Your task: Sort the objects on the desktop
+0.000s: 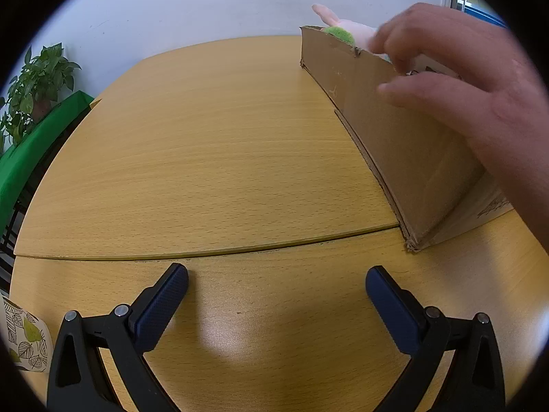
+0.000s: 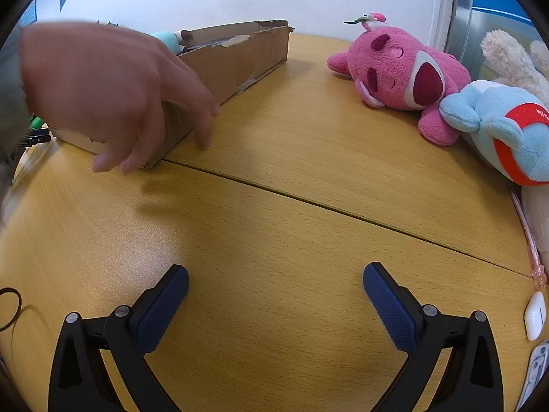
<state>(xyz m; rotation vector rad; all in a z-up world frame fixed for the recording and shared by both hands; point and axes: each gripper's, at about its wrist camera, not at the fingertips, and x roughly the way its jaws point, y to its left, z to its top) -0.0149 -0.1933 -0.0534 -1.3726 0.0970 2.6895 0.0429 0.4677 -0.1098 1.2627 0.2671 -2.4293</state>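
— What have you got on the left side?

— My left gripper (image 1: 277, 286) sits low over the table (image 1: 212, 144), jaws spread wide with nothing between them. A cardboard box (image 1: 387, 130) stands on the table ahead and to the right. A bare hand (image 1: 456, 79) reaches over its near wall, fingers at the rim. Something green and fuzzy (image 1: 339, 34) and something pale pink (image 1: 350, 25) poke above the far end of the box; I cannot tell what they are.

— Anything off to the edges?

— A leaf-patterned cup (image 1: 25, 340) at the lower left, and a potted plant (image 1: 37, 82) beyond the table's left edge.

— And the right?

— My right gripper (image 2: 276, 285) is the same: jaws wide apart, holding nothing, above bare wood. From here the box (image 2: 236, 58) lies at the upper left, with the hand (image 2: 113, 92) blurred in front of its near corner, fingertips down by the table. A pink plush bear (image 2: 401, 75) lies on its side at the upper right, well apart from the box. A light blue plush with a red band (image 2: 507, 130) is just beside it, touching, and a cream plush (image 2: 507, 58) sits behind them. A small white case (image 2: 535, 316) rests at the right edge.
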